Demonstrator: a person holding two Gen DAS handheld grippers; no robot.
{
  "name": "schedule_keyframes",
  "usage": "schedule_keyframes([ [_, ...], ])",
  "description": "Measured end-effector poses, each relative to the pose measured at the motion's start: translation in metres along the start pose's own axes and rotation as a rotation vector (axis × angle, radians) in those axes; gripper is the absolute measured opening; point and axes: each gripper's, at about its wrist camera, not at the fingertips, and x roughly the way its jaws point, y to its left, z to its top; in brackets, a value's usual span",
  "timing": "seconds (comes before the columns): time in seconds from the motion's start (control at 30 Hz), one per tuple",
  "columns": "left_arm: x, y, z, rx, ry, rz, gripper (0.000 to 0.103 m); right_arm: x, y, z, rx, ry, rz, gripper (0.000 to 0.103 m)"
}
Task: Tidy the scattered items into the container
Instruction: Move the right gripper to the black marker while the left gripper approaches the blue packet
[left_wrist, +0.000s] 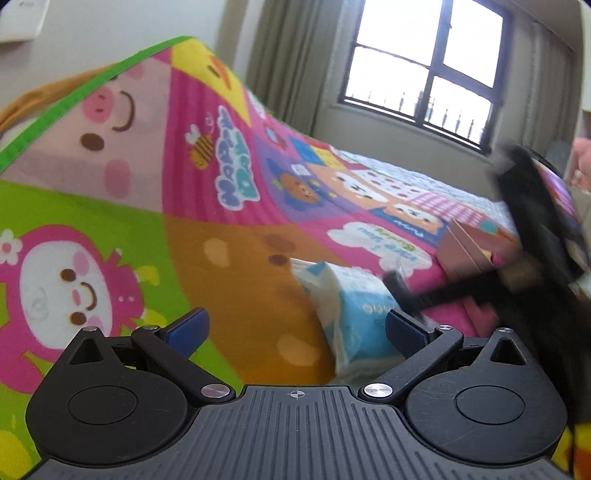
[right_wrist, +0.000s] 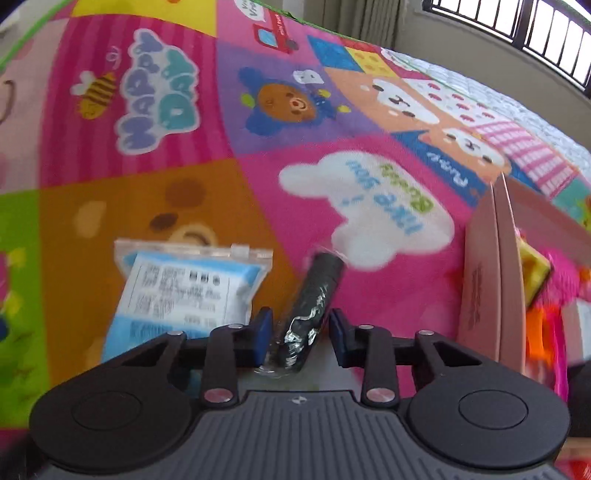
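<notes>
While the right gripper (right_wrist: 298, 334) sits low over the play mat (right_wrist: 229, 177), a dark cylindrical roll in clear crinkled wrap (right_wrist: 309, 314) lies lengthwise between its blue pads (right_wrist: 263, 332). Left pad sits right at the roll's side; a narrow gap shows at the right pad, so the jaws stand slightly apart and I cannot tell for certain whether they bear on it. Motion blur smears the roll's far end.

Just left of that gripper, touching or nearly touching its left finger, lies a blue-and-white tissue packet (right_wrist: 184, 291), printed label up, on the mat's orange panel. To the right stands the pink container (right_wrist: 491, 280), its near wall upright, with yellow, orange and magenta items (right_wrist: 535, 273) inside, too blurred to name.

Left gripper (left_wrist: 295, 330) hovers above the same mat (left_wrist: 110, 166), jaws wide apart, nothing between the blue pads (left_wrist: 188, 328). The tissue packet (left_wrist: 347, 306) lies just ahead, nearer the right pad. Beyond it, the right gripper (left_wrist: 402, 291) shows as a dark blurred shape reaching in from the right, near the pink container (left_wrist: 469, 247).

Further out: grey curtains (left_wrist: 280, 55) and a barred window (left_wrist: 428, 70) behind the mat.
</notes>
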Motion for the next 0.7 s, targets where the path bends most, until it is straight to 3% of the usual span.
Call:
schedule_keyframes([
  [0.1,0.010,-0.011,0.005,0.012,0.022,-0.019,0.103,-0.033,-0.007,-0.035,-0.020,0.001,0.037,0.024],
  [0.3,0.057,-0.051,-0.001,0.093,0.174,-0.049,0.103,-0.113,-0.047,-0.116,-0.031,-0.063,0.016,0.023],
  [0.37,0.070,-0.063,-0.002,0.118,0.206,-0.006,0.103,-0.136,-0.065,-0.137,-0.017,-0.090,-0.010,0.023],
  [0.53,0.087,-0.082,-0.002,0.194,0.198,0.102,0.103,-0.166,-0.097,-0.185,-0.003,-0.124,-0.103,0.025],
  [0.57,0.089,-0.084,-0.002,0.198,0.205,0.108,0.101,-0.169,-0.101,-0.193,-0.007,-0.136,-0.118,0.035],
  [0.6,0.090,-0.086,-0.004,0.202,0.212,0.114,0.089,-0.173,-0.104,-0.200,-0.007,-0.150,-0.132,0.045],
  [0.63,0.090,-0.088,-0.005,0.211,0.218,0.123,0.079,-0.177,-0.107,-0.207,0.001,-0.166,-0.142,0.068],
  [0.67,0.087,-0.090,-0.005,0.225,0.214,0.133,0.076,-0.181,-0.110,-0.213,0.013,-0.187,-0.147,0.083],
  [0.7,0.084,-0.092,-0.006,0.236,0.206,0.134,0.071,-0.185,-0.112,-0.219,0.024,-0.208,-0.148,0.086],
])
